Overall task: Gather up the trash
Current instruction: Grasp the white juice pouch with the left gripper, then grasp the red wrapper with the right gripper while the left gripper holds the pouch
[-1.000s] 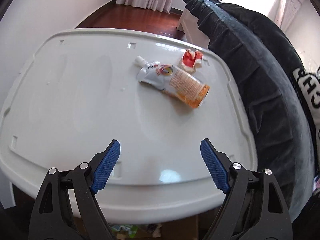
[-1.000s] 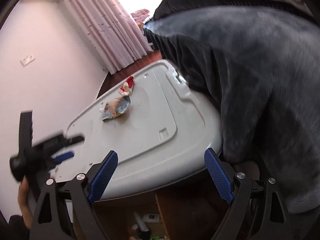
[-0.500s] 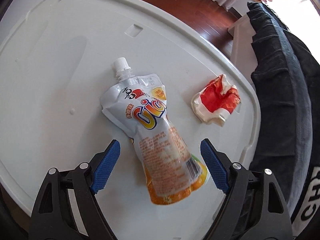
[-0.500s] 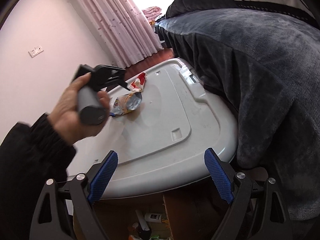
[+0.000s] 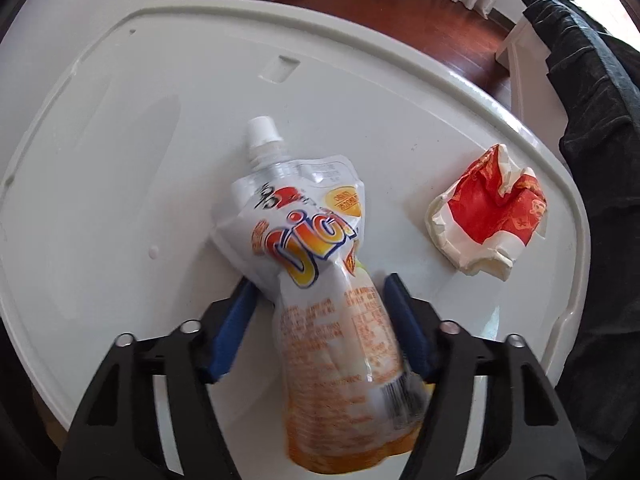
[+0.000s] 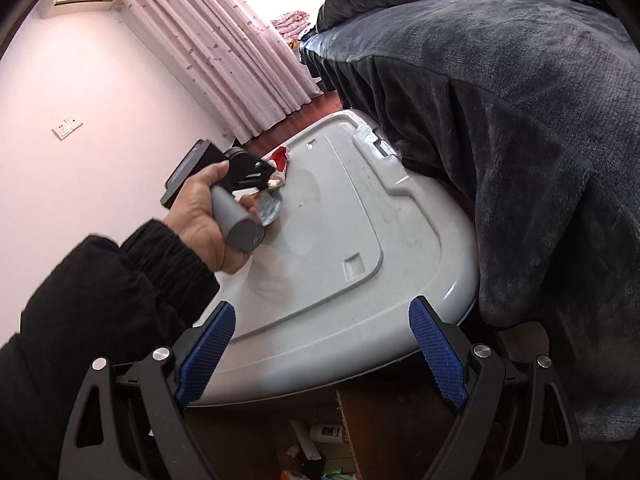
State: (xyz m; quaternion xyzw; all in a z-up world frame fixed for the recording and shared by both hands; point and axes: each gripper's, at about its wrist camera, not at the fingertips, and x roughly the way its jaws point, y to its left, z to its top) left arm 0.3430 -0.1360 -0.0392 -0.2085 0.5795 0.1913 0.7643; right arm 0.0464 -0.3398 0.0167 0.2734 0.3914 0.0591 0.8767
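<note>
A white and orange drink pouch (image 5: 320, 280) with a white spout lies on the white plastic lid (image 5: 120, 160). My left gripper (image 5: 320, 292) is closed around the pouch's middle, both blue pads pressing its sides. A crumpled red and white paper cup (image 5: 488, 216) lies to the pouch's right. In the right wrist view, my right gripper (image 6: 320, 344) is open and empty at the lid's near edge; the left hand and gripper (image 6: 236, 200) sit over the pouch (image 6: 270, 210), with the cup (image 6: 280, 160) beyond.
A dark grey fleece blanket (image 6: 500, 140) drapes along the lid's right side (image 5: 600, 160). Pink curtains (image 6: 240, 60) and wooden floor lie beyond. Bottles and clutter (image 6: 324, 432) sit below the lid.
My left gripper moved forward over the pouch and closed its jaws onto it. The right gripper stayed open near the lid's edge.
</note>
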